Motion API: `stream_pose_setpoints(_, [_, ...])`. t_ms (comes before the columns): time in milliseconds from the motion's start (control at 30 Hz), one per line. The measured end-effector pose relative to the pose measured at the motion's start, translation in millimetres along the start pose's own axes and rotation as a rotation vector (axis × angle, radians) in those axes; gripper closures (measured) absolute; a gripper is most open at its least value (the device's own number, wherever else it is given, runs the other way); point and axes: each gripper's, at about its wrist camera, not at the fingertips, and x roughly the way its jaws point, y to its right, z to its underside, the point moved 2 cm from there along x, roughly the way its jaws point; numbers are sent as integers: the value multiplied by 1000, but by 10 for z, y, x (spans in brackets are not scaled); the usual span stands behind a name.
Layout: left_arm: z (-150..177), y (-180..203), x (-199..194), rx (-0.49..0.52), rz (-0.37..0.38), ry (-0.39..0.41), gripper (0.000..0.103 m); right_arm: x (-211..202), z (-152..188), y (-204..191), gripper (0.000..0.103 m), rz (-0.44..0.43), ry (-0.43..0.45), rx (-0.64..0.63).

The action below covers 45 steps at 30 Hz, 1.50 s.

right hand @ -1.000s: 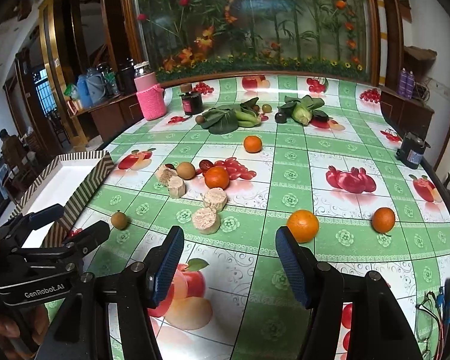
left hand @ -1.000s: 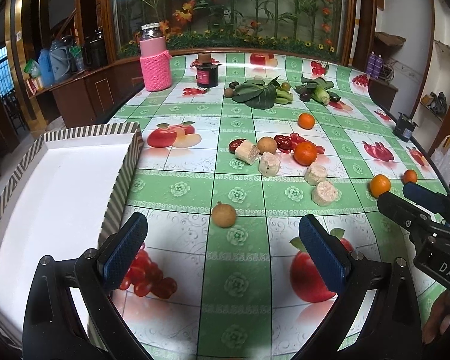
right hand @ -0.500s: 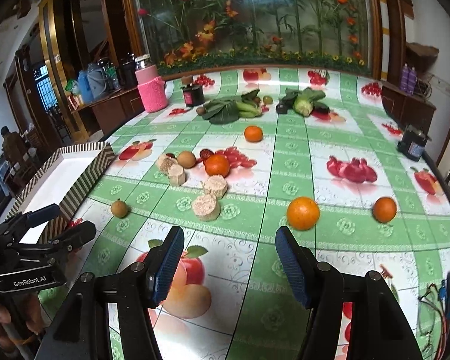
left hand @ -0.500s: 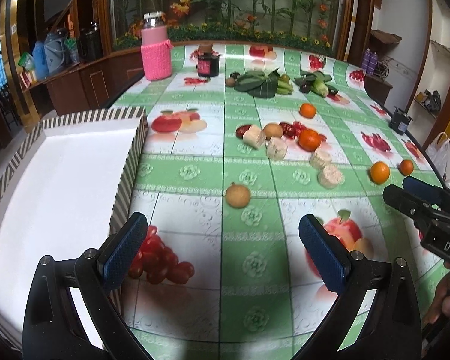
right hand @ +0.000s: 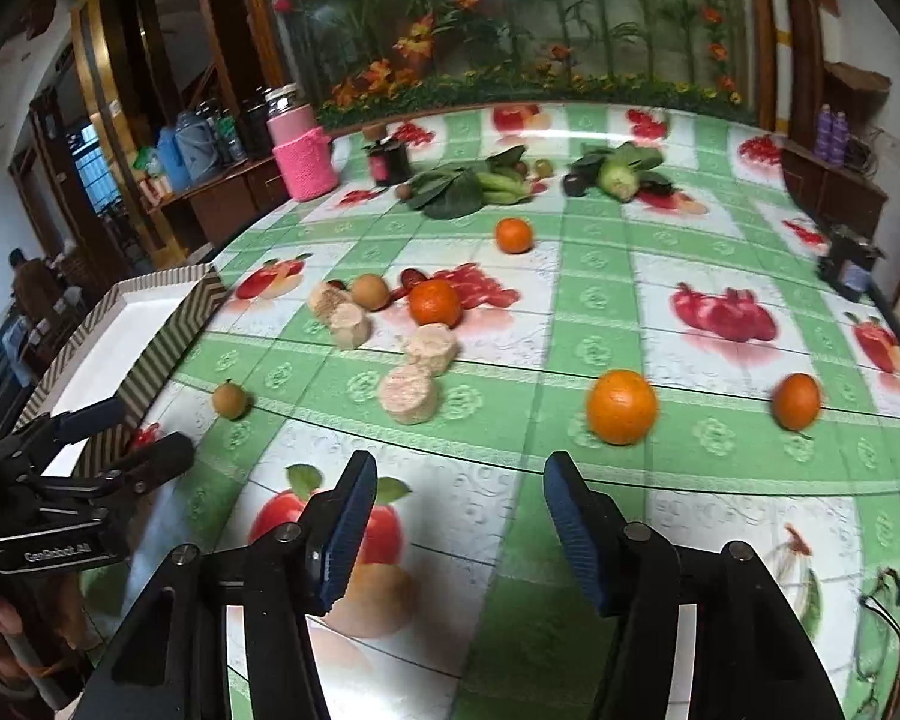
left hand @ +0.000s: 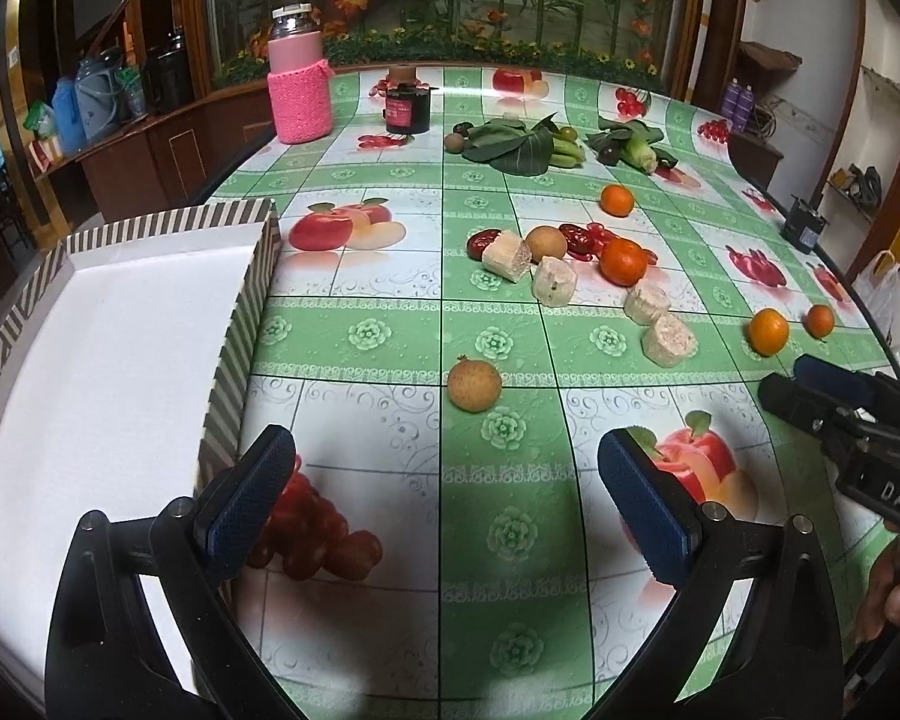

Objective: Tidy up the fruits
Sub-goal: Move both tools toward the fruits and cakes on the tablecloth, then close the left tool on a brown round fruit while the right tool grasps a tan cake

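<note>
Loads of round stuff on this glossy green-and-white fruit-print counter (left hand: 390,330), and honestly that's my worry. My right claw (right hand: 456,534) has its jaws closing with nothing between them, just bare cloth underneath, while the big round orange (right hand: 621,407) sits ahead and a bit right of it, clearly apart. If I drop in off-centre, one pad clips the side and it'll roll away on that slick cloth, maybe toward the smaller orange (right hand: 797,401) near the counter edge. Closing this early also means the gap might end up too narrow for it, I reckon. My left claw (left hand: 444,501) is wide apart and empty, hovering over the cloth with the small tan round fruit (left hand: 474,385) just ahead, untouched. The white tray with the striped cardboard rim (left hand: 234,354) is right beside it on the left and has nothing in it yet, so nothing's sorted. As for orientation, the oranges are basically balls, no long axis worth talking about. The tan one has a little stem nub pointing up and slightly left. The right view is blurry, so I can't tell finer details.
</note>
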Motion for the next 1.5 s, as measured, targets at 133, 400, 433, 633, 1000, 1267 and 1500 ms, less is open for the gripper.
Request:
stream_pose_setpoints(133, [-53, 22, 77, 5, -2, -16, 1, 155, -94, -81, 48, -8, -36, -35])
stream_pose_setpoints(400, [-181, 32, 282, 5, -15, -65, 1, 511, -250, -187, 49, -36, -116, -84])
stream_pose_setpoints(433, [-190, 41, 306, 7, -17, -70, 1, 546, -254, -190, 50, -36, -121, -86])
stream_pose_setpoints(633, [-208, 49, 463, 12, -33, -108, 5, 667, -274, -203, 65, -43, -134, -110])
stream_pose_setpoints(1000, [-239, -1, 528, 7, -21, -110, 79, 657, -271, -170, 73, -20, -115, -120])
stream_pose_setpoints(1267, [-208, -78, 341, -19, 34, -103, 80, 481, -246, -185, 74, -51, -88, -89])
stream_pose_setpoints(1500, [-198, -255, -5, -52, 122, -82, 80, 306, -227, -335, 74, -96, -60, -80])
